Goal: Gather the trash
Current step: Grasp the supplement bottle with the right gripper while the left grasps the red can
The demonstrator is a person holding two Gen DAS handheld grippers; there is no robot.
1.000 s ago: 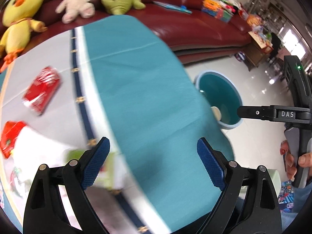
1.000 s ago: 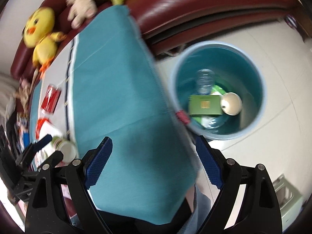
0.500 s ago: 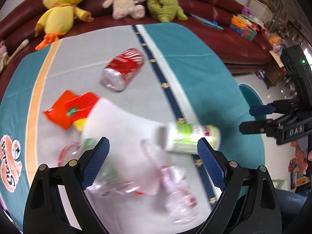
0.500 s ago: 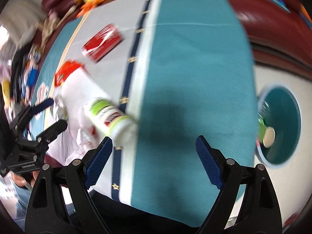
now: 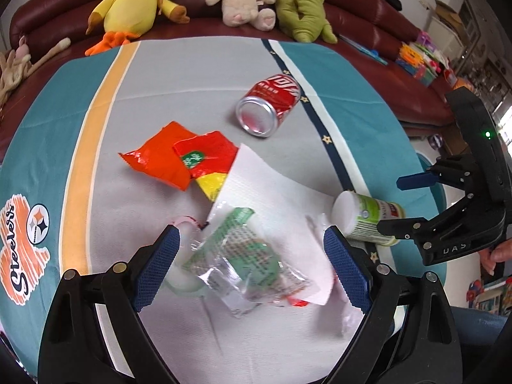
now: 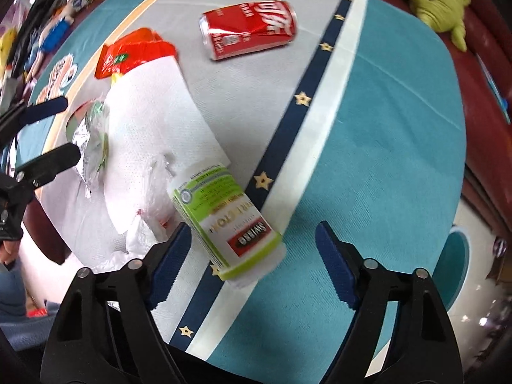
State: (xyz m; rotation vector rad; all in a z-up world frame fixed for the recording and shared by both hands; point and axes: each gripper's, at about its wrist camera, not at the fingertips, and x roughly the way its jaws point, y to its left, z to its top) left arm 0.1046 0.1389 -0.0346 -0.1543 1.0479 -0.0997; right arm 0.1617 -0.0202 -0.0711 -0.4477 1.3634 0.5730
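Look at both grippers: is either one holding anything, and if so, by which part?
Nothing is held. The left gripper stands open above the clear wrapper. The right gripper is closing around the green-and-white bottle, near its base, without pressing it.

My left camera looks steeply down over the table (image 5: 198, 73) toward the sofa (image 5: 368, 9), close above the wrappers. My right camera looks almost straight down, nearer, over the bottle (image 6: 224, 220). Both share the can (image 5: 268, 105), paper towel (image 6: 153, 112), bottle and each other's gripper.
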